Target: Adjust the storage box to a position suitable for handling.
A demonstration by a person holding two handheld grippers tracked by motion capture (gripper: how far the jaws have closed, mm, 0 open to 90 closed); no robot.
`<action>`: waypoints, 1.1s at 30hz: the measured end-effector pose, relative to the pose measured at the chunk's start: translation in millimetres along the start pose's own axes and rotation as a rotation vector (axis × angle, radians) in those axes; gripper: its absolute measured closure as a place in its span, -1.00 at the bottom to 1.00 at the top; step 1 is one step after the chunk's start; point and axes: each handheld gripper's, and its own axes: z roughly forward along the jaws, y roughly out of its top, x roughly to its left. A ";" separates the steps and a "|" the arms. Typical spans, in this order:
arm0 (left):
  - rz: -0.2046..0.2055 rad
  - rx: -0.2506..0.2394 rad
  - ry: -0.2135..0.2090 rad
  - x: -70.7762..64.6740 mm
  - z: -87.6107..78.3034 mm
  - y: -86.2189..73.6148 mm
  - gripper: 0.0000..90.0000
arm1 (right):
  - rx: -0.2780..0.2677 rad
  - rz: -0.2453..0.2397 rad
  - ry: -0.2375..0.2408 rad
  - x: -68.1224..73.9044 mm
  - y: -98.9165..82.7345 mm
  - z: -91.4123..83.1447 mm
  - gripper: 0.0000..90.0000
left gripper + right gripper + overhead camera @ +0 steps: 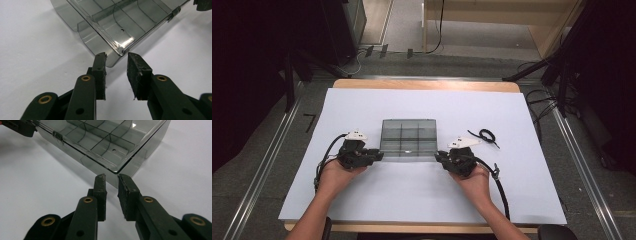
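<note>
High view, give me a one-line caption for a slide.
Two hand-held grippers, left gripper and right gripper, meet the near corners of a smoky clear compartment box on a white-covered table.

No legible txt, labels or nos. anywhere.

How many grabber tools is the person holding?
2. The left gripper sits at the near left corner of the clear box, and the right gripper at its near right corner. Each one's jaws are nearly closed at that corner.
</note>
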 end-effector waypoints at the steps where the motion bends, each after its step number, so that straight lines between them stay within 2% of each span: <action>1: -0.001 0.001 -0.001 -0.2 0.1 0.1 0.55 | 0.000 -0.001 -0.002 0.2 0.1 0.0 0.74; 33: -0.002 0.002 -0.004 -0.9 -1.7 2.7 0.59 | -0.012 -0.007 -0.013 -0.8 3.5 0.9 0.77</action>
